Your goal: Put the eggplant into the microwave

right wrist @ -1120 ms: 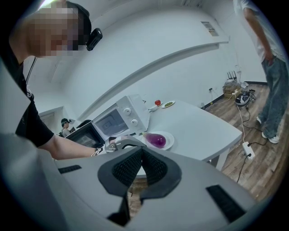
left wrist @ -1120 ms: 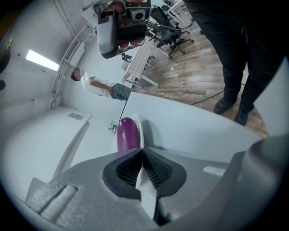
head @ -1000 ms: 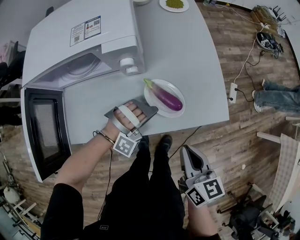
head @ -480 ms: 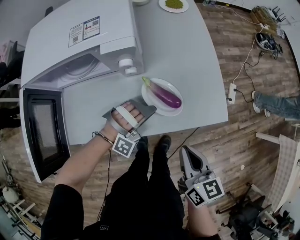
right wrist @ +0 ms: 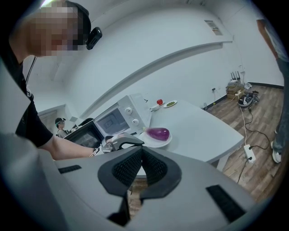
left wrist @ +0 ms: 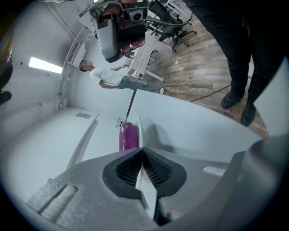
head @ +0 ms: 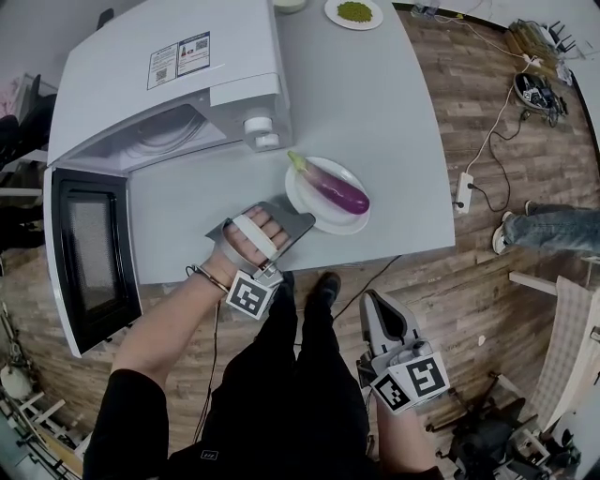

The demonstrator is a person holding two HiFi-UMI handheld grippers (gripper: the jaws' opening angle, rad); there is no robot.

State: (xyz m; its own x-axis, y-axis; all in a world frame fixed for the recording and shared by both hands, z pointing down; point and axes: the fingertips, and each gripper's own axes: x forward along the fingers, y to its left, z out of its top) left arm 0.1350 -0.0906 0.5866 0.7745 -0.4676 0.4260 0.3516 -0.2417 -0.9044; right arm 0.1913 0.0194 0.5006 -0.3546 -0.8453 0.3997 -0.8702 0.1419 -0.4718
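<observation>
A purple eggplant (head: 330, 190) (left wrist: 128, 136) (right wrist: 158, 133) with a green stem lies on a white plate (head: 352, 220) (left wrist: 138, 128) near the table's front edge. The white microwave (head: 169, 89) (right wrist: 119, 118) stands at the left. Its door (head: 86, 258) is swung wide open and the cavity (head: 173, 136) shows. My left gripper (head: 306, 222) (left wrist: 142, 152) rests on the table with its tips at the plate's near-left rim, shut and holding nothing. My right gripper (head: 372, 302) (right wrist: 141, 155) hangs below the table's front edge, off the table, its pads together and holding nothing.
At the table's far end stand a small plate of green food (head: 354, 11) and a white bowl (head: 289, 4). A power strip (head: 466, 185) and cables lie on the wooden floor to the right. The person's legs stand at the table's front edge (head: 309, 253).
The head view has shifted slightly. Neither gripper nor the eggplant has visibly moved.
</observation>
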